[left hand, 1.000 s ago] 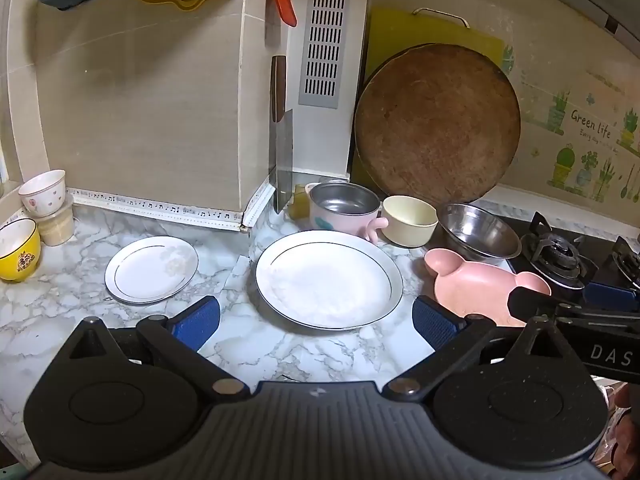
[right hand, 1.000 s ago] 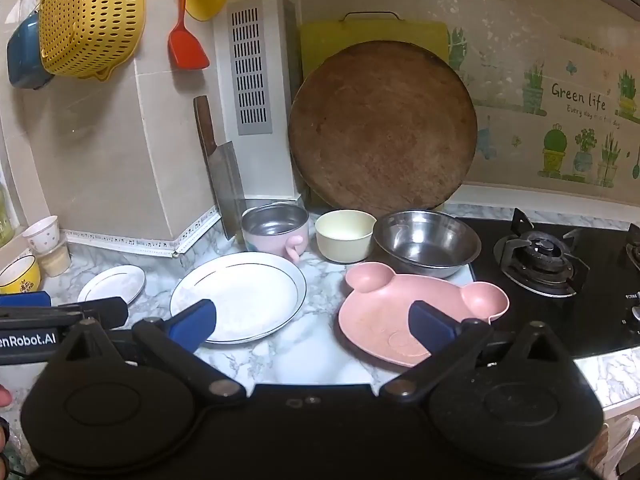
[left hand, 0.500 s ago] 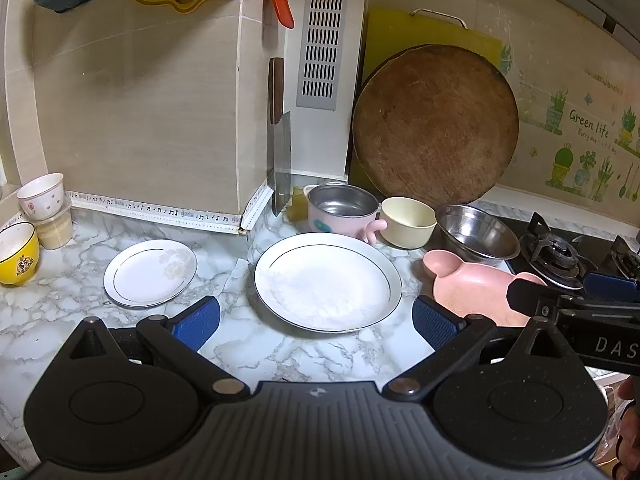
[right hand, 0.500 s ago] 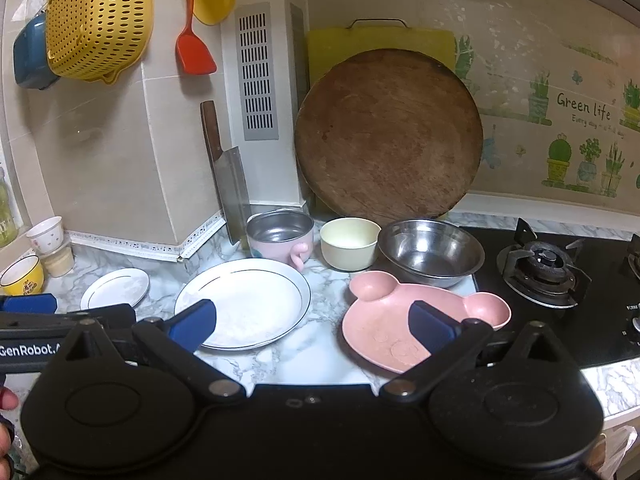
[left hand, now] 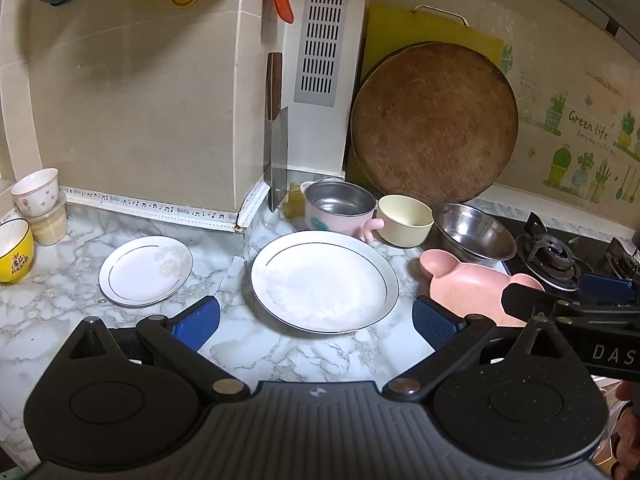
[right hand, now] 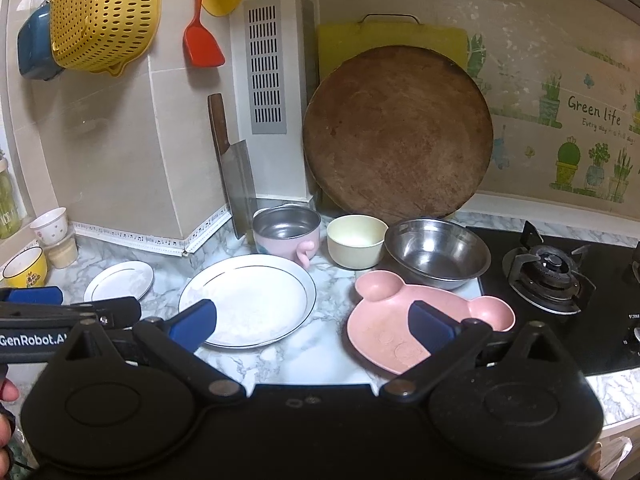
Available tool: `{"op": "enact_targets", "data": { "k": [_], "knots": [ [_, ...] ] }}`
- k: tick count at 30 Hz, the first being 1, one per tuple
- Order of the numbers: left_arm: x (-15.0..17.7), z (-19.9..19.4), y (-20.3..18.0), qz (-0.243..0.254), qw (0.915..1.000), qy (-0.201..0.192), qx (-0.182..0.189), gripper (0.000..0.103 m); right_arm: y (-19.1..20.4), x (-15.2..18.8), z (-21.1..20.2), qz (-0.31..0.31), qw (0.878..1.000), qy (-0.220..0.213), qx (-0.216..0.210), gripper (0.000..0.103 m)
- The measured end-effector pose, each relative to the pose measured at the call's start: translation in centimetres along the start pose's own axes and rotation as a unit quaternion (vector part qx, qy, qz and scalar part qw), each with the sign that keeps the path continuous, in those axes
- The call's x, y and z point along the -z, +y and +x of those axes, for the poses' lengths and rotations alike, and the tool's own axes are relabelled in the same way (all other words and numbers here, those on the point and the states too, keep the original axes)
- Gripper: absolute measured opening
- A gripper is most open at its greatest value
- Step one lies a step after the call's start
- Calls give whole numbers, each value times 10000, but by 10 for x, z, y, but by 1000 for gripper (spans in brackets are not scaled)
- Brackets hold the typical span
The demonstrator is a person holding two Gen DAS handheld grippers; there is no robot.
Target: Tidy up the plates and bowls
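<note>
A large white plate [left hand: 324, 280] [right hand: 248, 300] lies on the marble counter, a small white plate [left hand: 146, 268] [right hand: 119, 280] to its left. Right of them is a pink bear-shaped plate [left hand: 476, 288] [right hand: 420, 320]. Behind stand a pink-handled steel cup [left hand: 340, 208] [right hand: 286, 232], a cream bowl [left hand: 406, 220] [right hand: 356, 240] and a steel bowl [left hand: 474, 232] [right hand: 438, 252]. My left gripper [left hand: 316, 320] hangs open just before the large plate. My right gripper [right hand: 312, 322] is open, its right finger over the pink plate. Both are empty.
A yellow bowl [left hand: 14, 248] and stacked small cups [left hand: 40, 200] sit at the far left. A cleaver [left hand: 276, 160] and a round wooden board [left hand: 434, 120] lean on the wall. A gas hob [right hand: 552, 272] is at the right. A yellow colander [right hand: 100, 16] hangs above.
Both grippers have risen and drawn back slightly, so the dishes sit a little lower in view. Nothing on the counter has moved.
</note>
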State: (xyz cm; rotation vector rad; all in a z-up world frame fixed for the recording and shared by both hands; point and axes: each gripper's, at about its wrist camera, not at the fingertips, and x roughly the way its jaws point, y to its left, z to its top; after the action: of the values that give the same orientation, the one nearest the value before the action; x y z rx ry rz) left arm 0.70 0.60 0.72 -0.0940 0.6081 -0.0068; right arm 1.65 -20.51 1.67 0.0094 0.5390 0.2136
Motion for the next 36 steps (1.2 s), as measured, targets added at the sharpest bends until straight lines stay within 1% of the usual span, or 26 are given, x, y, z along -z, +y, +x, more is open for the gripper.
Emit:
{"op": "enact_targets", "data": {
  "k": [12,16,26,36],
  "knots": [
    [2,0,-3,27,9999,66,78,103,-3,0,-1,75,9999,86,67,102],
    [1,2,-5,27,9999,85,120,103,-5,0,-1,86,9999,83,53,101],
    [-1,7,-11,61,9997,106,230,103,-11,2,-1,192,9996,131,168,101],
    [-1,15,-12,59,9997,131,206,103,-12,0,6,185,9996,195,125,100]
  ]
}}
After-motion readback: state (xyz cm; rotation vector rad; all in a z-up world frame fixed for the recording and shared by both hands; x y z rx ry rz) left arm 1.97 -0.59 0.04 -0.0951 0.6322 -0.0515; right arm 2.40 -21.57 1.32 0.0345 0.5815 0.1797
